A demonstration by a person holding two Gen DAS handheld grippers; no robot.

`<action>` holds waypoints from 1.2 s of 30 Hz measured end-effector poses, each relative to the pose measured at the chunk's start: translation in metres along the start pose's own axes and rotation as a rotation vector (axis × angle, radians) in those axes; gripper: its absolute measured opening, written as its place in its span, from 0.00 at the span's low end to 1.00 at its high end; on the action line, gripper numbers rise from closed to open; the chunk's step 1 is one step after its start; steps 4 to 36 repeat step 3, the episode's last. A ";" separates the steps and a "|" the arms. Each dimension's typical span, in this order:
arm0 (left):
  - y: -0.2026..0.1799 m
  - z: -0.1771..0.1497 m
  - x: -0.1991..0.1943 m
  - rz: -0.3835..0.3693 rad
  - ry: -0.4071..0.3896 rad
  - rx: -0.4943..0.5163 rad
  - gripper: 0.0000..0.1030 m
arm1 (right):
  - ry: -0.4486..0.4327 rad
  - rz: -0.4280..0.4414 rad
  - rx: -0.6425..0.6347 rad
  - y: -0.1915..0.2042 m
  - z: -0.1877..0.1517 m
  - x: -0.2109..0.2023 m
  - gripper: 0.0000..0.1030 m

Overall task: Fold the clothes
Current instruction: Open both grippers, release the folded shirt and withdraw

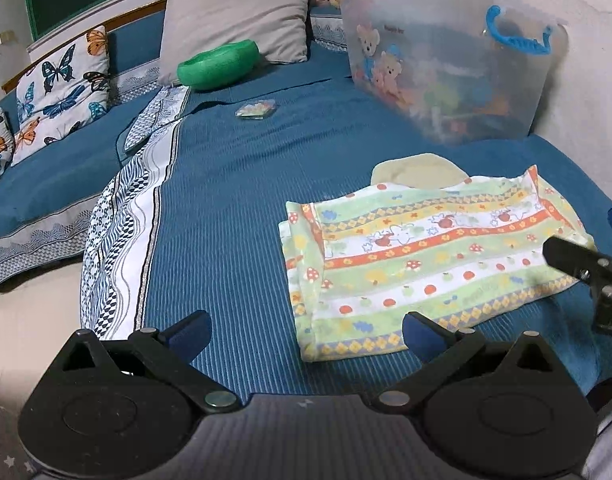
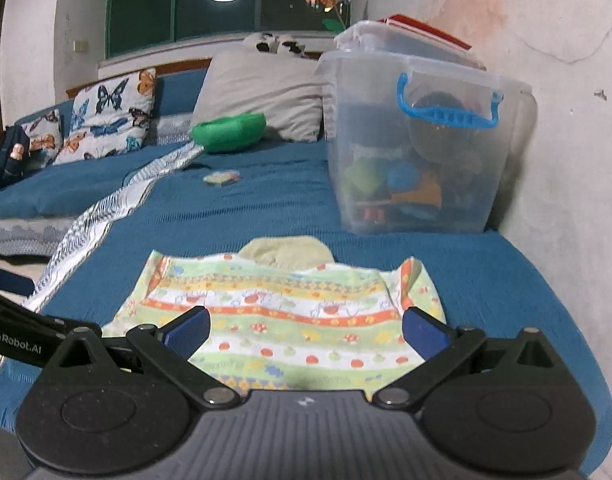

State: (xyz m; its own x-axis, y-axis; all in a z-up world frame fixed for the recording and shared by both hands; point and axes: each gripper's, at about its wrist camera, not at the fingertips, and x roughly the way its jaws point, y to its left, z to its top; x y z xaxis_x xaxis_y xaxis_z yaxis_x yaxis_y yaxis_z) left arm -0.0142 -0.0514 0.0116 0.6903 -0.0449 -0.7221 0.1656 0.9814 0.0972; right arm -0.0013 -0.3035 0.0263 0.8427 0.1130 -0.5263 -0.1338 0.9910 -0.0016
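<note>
A small child's garment (image 1: 418, 256) with green, orange and white printed stripes lies flat on the blue bedspread (image 1: 234, 184), its left side folded over. A pale yellow collar (image 1: 418, 170) sticks out at its far edge. My left gripper (image 1: 306, 334) is open and empty, just in front of the garment's near left corner. My right gripper (image 2: 306, 330) is open and empty, low over the garment's (image 2: 282, 316) near edge. The right gripper's black finger shows in the left wrist view (image 1: 574, 258) over the garment's right side.
A clear plastic box (image 1: 446, 60) with a blue handle, full of toys, stands behind the garment against the wall. A green bowl-shaped thing (image 1: 218, 65), a grey pillow (image 1: 234, 24), butterfly cushions (image 1: 62, 92) and a small packet (image 1: 256, 110) lie farther back. A patterned sheet (image 1: 122, 232) borders the left.
</note>
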 end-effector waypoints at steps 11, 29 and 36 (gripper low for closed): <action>-0.002 -0.002 -0.003 -0.004 -0.006 0.003 1.00 | 0.009 -0.012 -0.015 0.004 -0.005 -0.002 1.00; -0.002 -0.002 -0.003 -0.004 -0.006 0.003 1.00 | 0.009 -0.012 -0.015 0.004 -0.005 -0.002 1.00; -0.002 -0.002 -0.003 -0.004 -0.006 0.003 1.00 | 0.009 -0.012 -0.015 0.004 -0.005 -0.002 1.00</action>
